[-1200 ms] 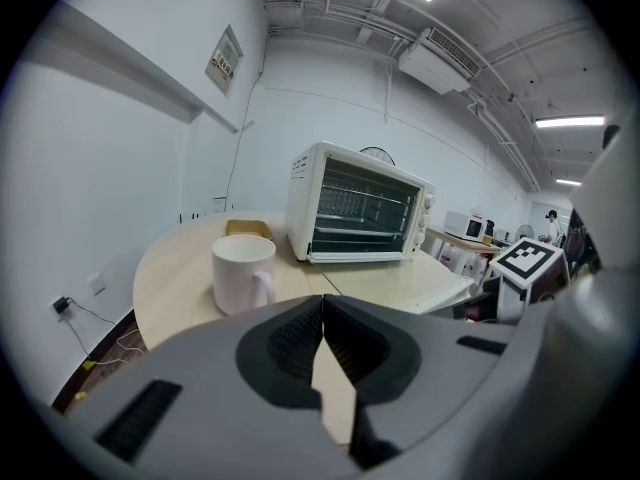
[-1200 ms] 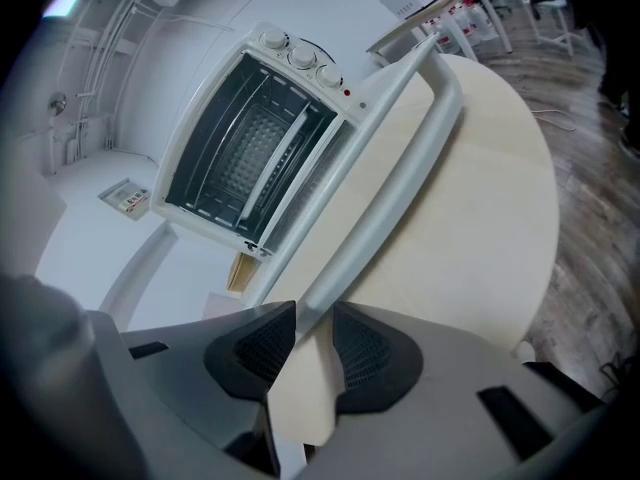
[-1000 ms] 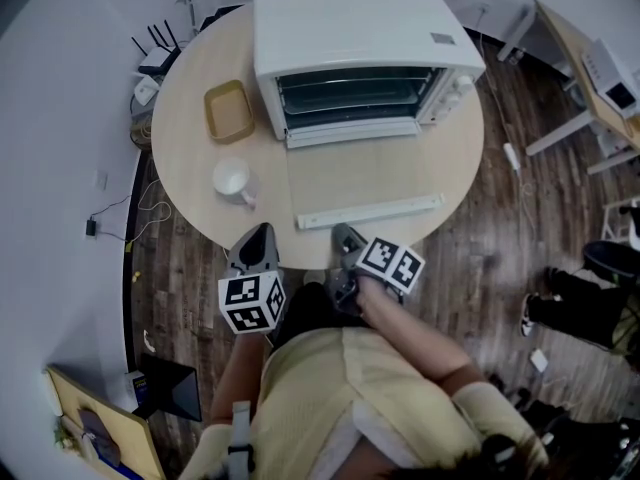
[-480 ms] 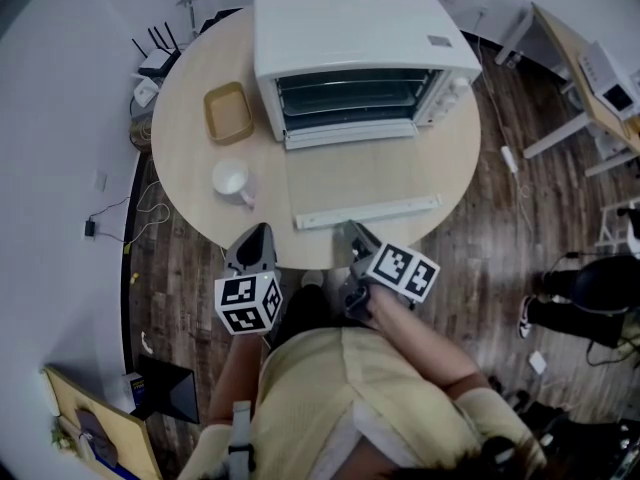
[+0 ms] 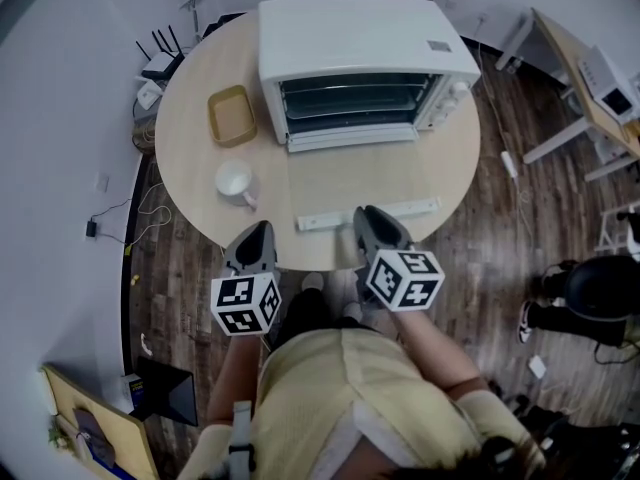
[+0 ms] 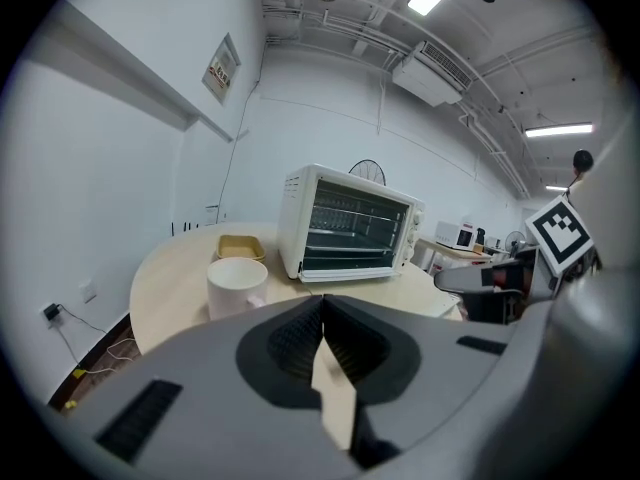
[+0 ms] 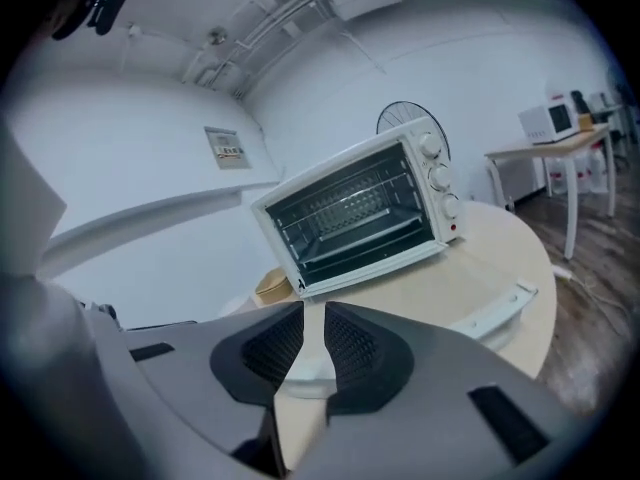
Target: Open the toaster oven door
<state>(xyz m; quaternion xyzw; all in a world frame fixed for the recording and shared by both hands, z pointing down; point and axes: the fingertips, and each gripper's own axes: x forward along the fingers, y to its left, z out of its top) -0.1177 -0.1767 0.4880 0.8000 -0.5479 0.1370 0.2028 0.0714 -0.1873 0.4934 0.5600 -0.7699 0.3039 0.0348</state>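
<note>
Round light-wood table on dark plank floor, office desks off to the right. White toaster oven sits at the table's far side, opening toward the person. Its glass door already lies flat on the tabletop, with the white handle bar near the table's near edge, so the task looks done or nearly so. Tan tray and white mug sit left of the oven, clear of the door's swing, probably parked there for that reason. Left gripper hangs at the near table edge, well apart from the door, with its fingers pressed together and nothing between them; it looks idle. Right gripper has its tip just by the handle bar. Its jaws are closing with a narrow gap left and nothing between them; the handle lies ahead and to the right, not in the grip. Judgement: it sits there because that is where the handle ends up once the door is down. Head view alone gives the full layout, including the door flat and the bar's position against the table edge. Left gripper view shows the oven racks head-on and the mug close by, but the glass door barely reads. Right gripper view shows the oven's side knobs and the handle bar in low profile.
</note>
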